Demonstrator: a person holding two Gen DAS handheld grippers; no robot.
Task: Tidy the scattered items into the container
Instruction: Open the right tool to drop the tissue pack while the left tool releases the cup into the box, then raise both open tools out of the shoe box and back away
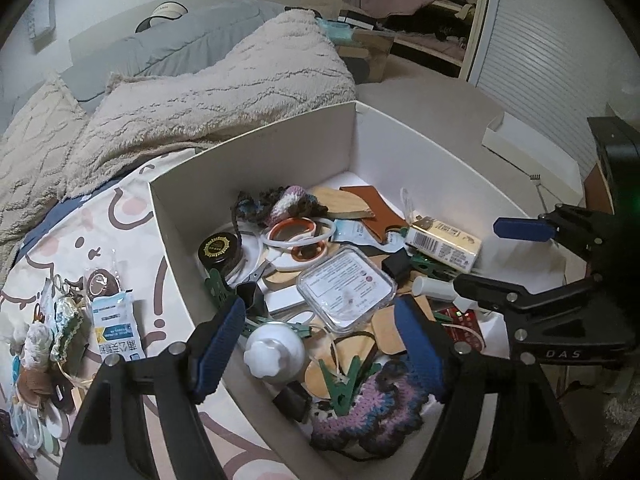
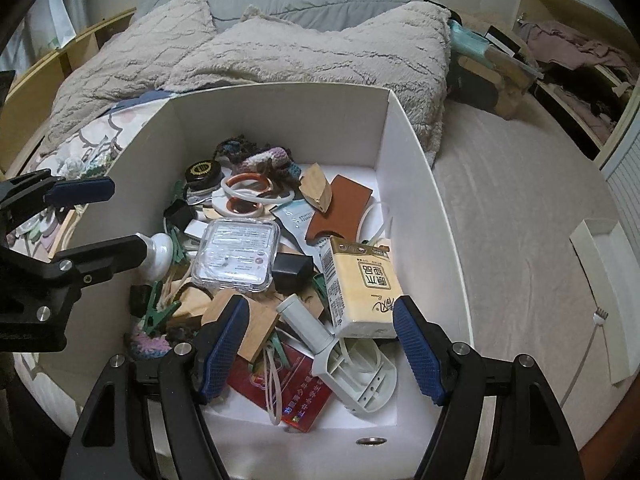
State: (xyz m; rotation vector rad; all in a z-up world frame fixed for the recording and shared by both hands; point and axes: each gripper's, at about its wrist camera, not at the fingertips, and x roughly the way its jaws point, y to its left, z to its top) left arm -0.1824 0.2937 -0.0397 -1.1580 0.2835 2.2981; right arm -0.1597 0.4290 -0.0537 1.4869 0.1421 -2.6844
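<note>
Bed with a rumpled beige fleece blanket (image 2: 304, 52) and grey pillows behind; a patterned sheet (image 1: 132, 216) spreads left of the box. White open box (image 2: 424, 168) sits on the bed, already heaped with small goods. Inside, largest down: cream tissue pack (image 2: 360, 280) leaning at the right wall, clear square plastic case (image 2: 236, 256) mid-pile, crocheted purple-blue mat (image 1: 368, 412) at the near left corner, white bottle (image 1: 276, 352) beside it, brown leather piece (image 2: 340, 208), red card (image 2: 296, 392), black round tin (image 2: 202, 174), orange and white rings (image 2: 248, 196), green clothespin (image 1: 340, 384). Still outside the box: a cluster of scattered items (image 1: 48, 340) on the sheet at far left, including a blue-and-white sachet (image 1: 116, 328), with the box's left wall between them and the pile. Left gripper (image 1: 320, 344) hangs over the box's near left corner, jaws spread wide, nothing between the pads. Right gripper (image 2: 320, 348) hangs over the near right part, jaws likewise apart and empty.
</note>
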